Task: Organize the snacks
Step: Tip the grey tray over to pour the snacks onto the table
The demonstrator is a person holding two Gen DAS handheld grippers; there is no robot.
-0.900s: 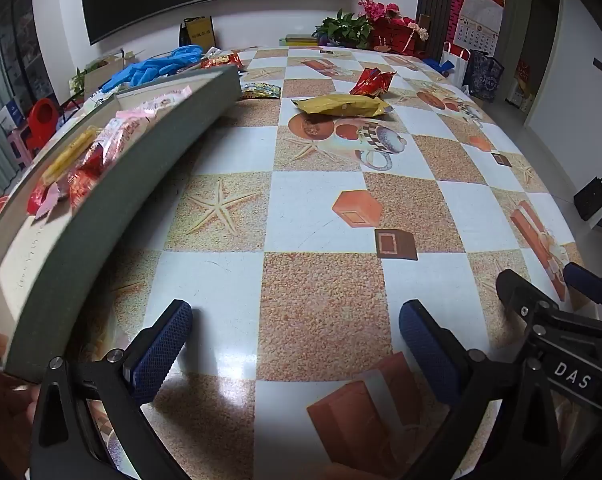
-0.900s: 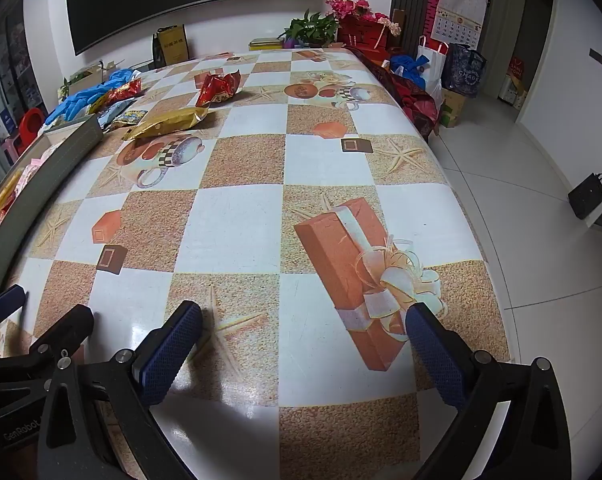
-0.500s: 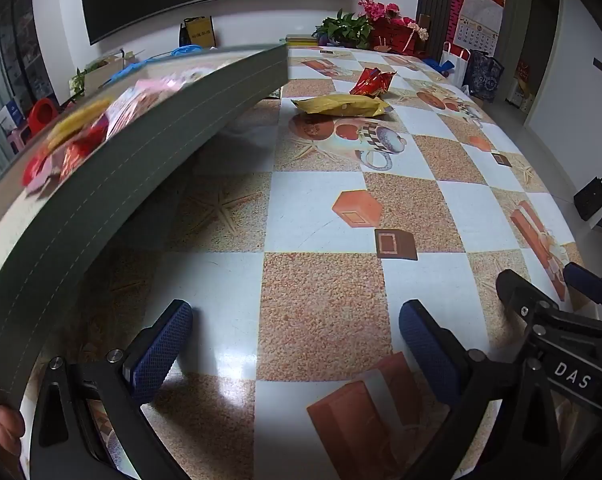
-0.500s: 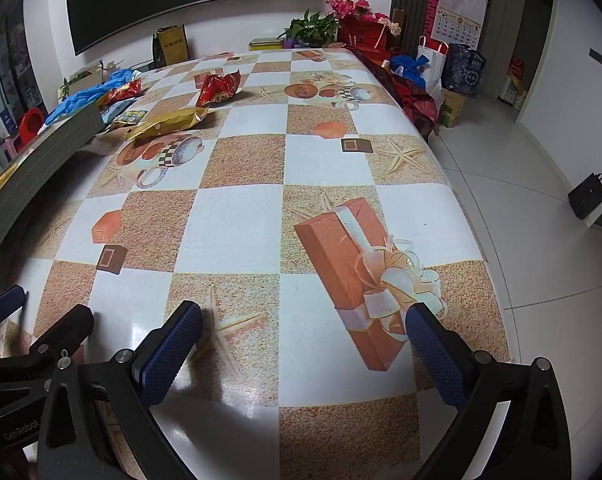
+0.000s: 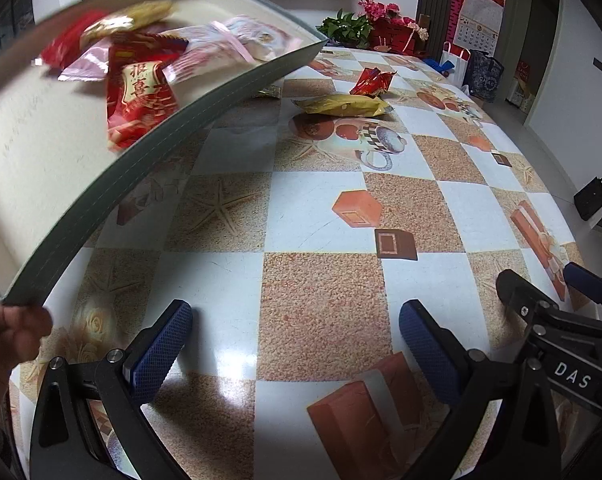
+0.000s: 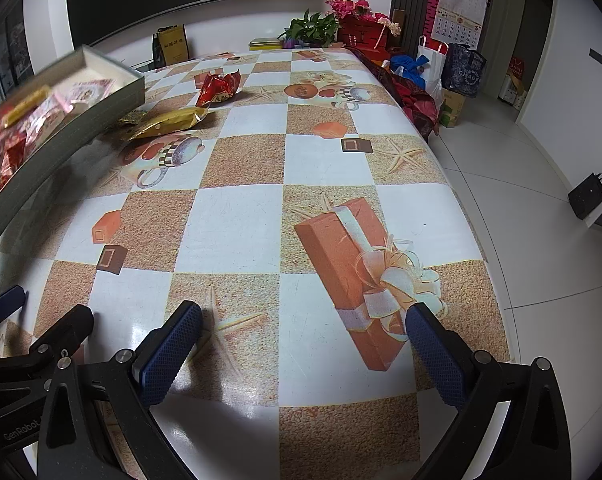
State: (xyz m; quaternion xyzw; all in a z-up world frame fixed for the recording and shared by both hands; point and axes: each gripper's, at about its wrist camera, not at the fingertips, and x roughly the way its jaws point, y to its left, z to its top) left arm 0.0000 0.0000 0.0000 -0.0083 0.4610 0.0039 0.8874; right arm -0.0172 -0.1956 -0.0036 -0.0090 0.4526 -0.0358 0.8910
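A hand [image 5: 9,332] tilts a grey snack box [image 5: 149,136] above the table [image 5: 321,300], up and left of the left gripper [image 5: 295,344]; both it and the right gripper [image 6: 303,346] gape wide, holding nothing.

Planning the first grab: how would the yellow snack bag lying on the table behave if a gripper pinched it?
The yellow snack bag looks crinkled and puffy, so probably light and floppy. Its glossy film may slip between pads. Lying flat, it shouldn't roll.
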